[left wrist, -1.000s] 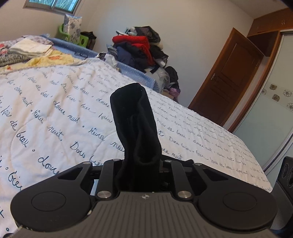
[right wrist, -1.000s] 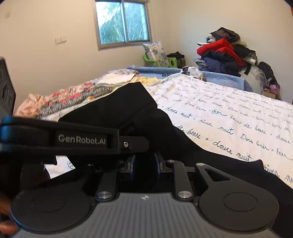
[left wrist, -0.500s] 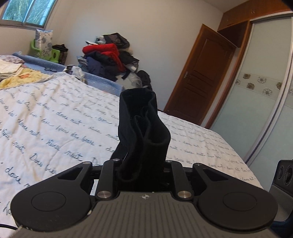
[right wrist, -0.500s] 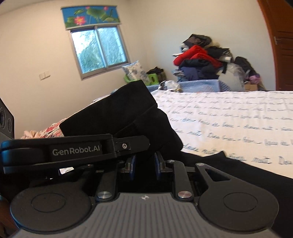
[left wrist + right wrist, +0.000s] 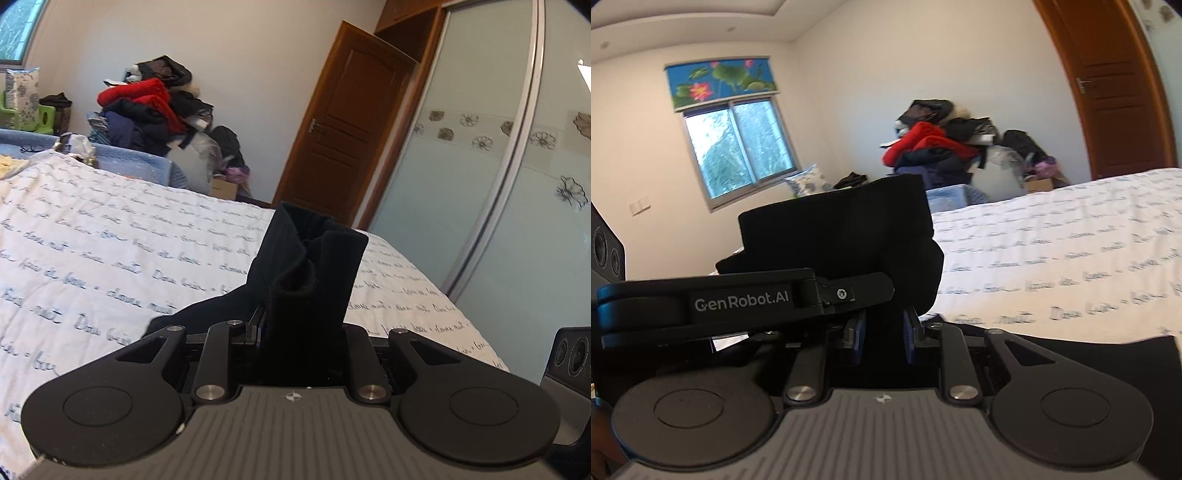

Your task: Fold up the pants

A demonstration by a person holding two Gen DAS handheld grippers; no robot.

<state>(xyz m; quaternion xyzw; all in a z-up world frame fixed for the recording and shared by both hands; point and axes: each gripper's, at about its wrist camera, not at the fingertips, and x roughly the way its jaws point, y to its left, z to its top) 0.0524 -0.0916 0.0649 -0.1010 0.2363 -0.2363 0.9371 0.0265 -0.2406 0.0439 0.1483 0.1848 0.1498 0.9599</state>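
Observation:
The black pants (image 5: 310,273) are held up over a bed with a white script-print quilt (image 5: 110,251). My left gripper (image 5: 295,332) is shut on a bunched fold of the pants that stands up between its fingers. My right gripper (image 5: 882,332) is shut on another thick fold of the pants (image 5: 849,229); its blue pads (image 5: 857,334) press the cloth from both sides. The left gripper's body, marked GenRobot.AI (image 5: 746,299), crosses just in front of the right one. More black cloth (image 5: 1108,354) trails to the lower right onto the quilt.
A pile of red and dark clothes (image 5: 147,110) sits past the bed's far side. A wooden door (image 5: 343,125) and frosted sliding wardrobe doors (image 5: 498,166) stand on the right. A window (image 5: 738,147) is in the far wall. A black speaker (image 5: 572,354) is at the right edge.
Both grippers have risen and swung to the right with the pants still held. The views now take in more wall, door and wardrobe and less of the quilt.

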